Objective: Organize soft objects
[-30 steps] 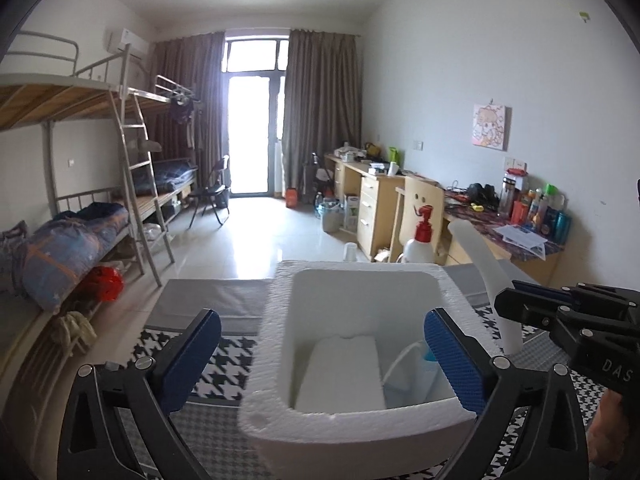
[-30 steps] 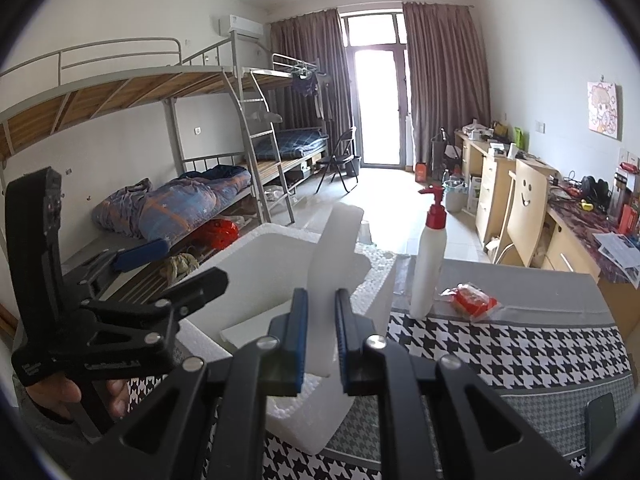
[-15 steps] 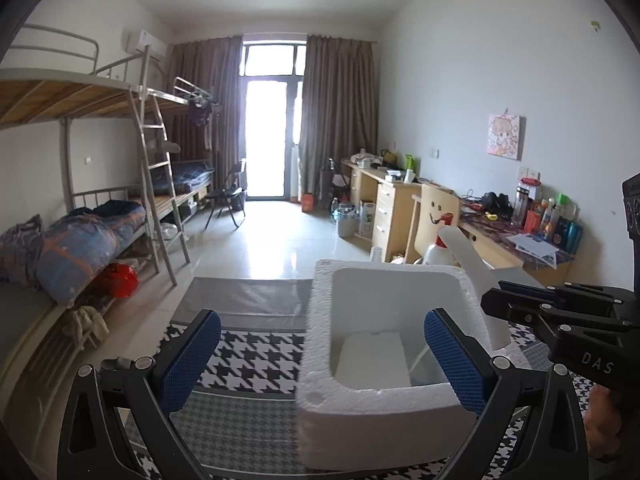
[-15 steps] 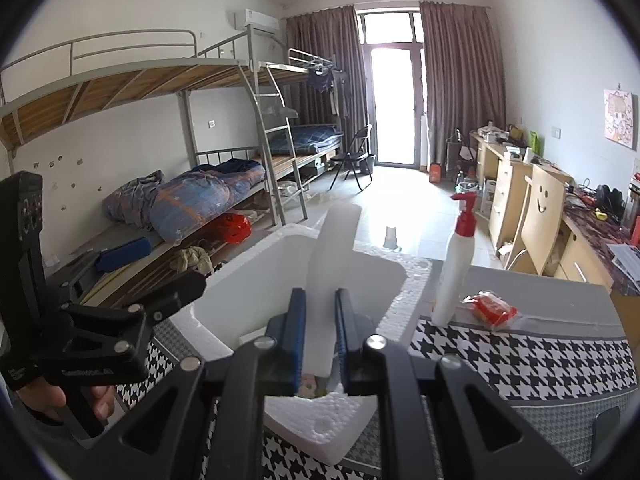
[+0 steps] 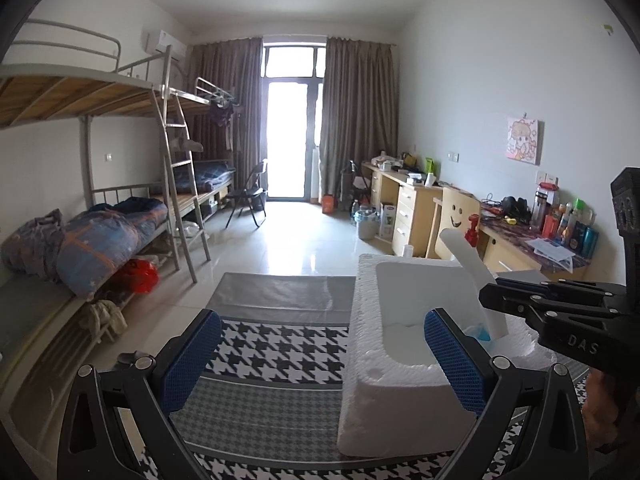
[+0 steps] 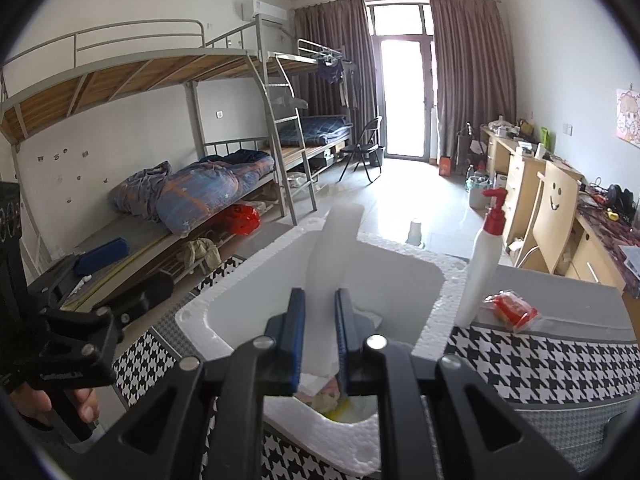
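Right gripper (image 6: 319,332) clenched on white foam slab (image 6: 334,248); slab tilted, lower end inside white foam box (image 6: 432,320). Left gripper (image 5: 320,364) released, jaws wide, nothing between; right finger just beside box's near-left wall. Box on houndstooth cloth (image 6: 560,364). White pump bottle (image 6: 482,264) and red packet (image 6: 512,310) just right of box.

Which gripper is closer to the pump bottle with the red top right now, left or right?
Right. The right gripper, clamped on a foam strip above the foam box, sits just beside the pump bottle; the left gripper is beyond the box's other side.
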The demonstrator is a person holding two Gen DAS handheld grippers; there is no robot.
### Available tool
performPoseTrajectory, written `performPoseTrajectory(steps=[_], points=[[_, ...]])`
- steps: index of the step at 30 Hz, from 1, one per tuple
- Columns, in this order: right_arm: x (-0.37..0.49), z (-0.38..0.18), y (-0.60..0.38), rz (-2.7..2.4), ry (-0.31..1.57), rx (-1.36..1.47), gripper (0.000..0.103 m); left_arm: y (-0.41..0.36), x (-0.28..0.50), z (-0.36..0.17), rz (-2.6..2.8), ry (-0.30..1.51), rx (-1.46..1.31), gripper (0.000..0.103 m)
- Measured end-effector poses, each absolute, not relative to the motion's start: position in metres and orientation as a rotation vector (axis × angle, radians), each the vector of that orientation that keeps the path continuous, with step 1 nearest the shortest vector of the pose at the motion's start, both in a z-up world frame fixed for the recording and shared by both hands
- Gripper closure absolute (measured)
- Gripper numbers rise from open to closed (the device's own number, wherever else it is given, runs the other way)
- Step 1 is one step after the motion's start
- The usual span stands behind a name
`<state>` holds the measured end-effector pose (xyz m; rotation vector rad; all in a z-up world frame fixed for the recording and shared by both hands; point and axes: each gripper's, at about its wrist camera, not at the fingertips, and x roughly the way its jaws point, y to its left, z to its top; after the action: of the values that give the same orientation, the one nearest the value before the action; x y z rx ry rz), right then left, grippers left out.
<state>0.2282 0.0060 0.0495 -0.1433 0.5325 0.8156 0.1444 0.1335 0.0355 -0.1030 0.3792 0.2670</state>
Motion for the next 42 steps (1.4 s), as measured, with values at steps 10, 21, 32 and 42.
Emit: performPoseTrajectory(steps=[10, 21, 32, 42], points=[[0.235, 0.043, 0.017, 0.807, 0.568, -0.136, 0.059, 0.141, 0.131, 0.035, 0.279, 0.359, -0.117, 0.001], [0.218, 0.049, 0.012, 0.811, 0.51, -0.152, 0.035, 0.142, 0.13, 0.035, 0.274, 0.36, -0.117, 0.001], [0.202, 0.059, -0.008, 0.793, 0.451, -0.124, 0.007, 0.125, 0.12, 0.041, 0.243, 0.342, -0.095, 0.001], [0.189, 0.066, -0.03, 0.782, 0.424, -0.099, 0.005, 0.11, 0.11, 0.045, 0.216, 0.328, -0.09, 0.001]])
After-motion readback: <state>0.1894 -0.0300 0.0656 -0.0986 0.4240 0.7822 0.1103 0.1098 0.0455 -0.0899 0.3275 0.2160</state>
